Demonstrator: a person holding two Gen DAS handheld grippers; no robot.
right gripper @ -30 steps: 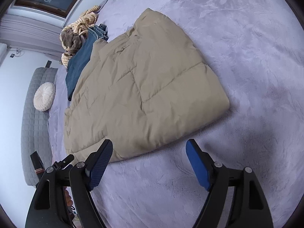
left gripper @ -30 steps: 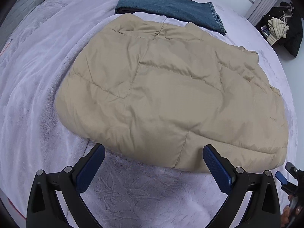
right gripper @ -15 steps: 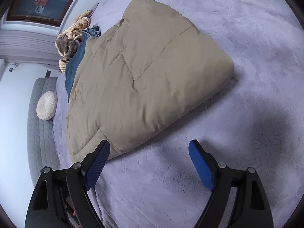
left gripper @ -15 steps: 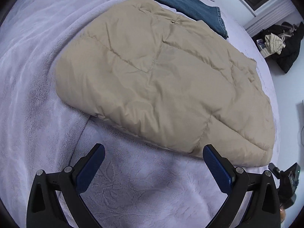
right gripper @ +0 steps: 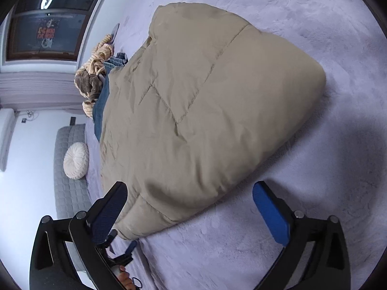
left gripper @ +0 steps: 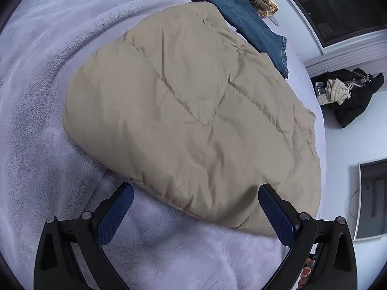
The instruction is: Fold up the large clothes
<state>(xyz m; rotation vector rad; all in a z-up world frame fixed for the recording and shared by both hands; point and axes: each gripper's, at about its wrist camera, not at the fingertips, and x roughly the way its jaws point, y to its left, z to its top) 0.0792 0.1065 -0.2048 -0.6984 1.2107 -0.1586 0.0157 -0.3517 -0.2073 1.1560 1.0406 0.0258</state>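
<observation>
Reaching in toward the near edge of the puffy beige quilted jacket (left gripper: 193,120), both tools are lined up for the next fold. It lies already doubled on the pale lilac fleece bed cover (left gripper: 36,96), just in front of folded blue jeans (left gripper: 254,24). The left tool (left gripper: 196,207) stands apart with the hem between its jaws, unpinched; the right tool (right gripper: 191,205) has just been opening and is empty. Next, I'd judge, each must close on that near edge and lift it over.

Bare bed (left gripper: 169,253) lies open along the jacket's (left gripper: 193,120) near edge; jeans (left gripper: 254,24) crowd its far side.
</observation>
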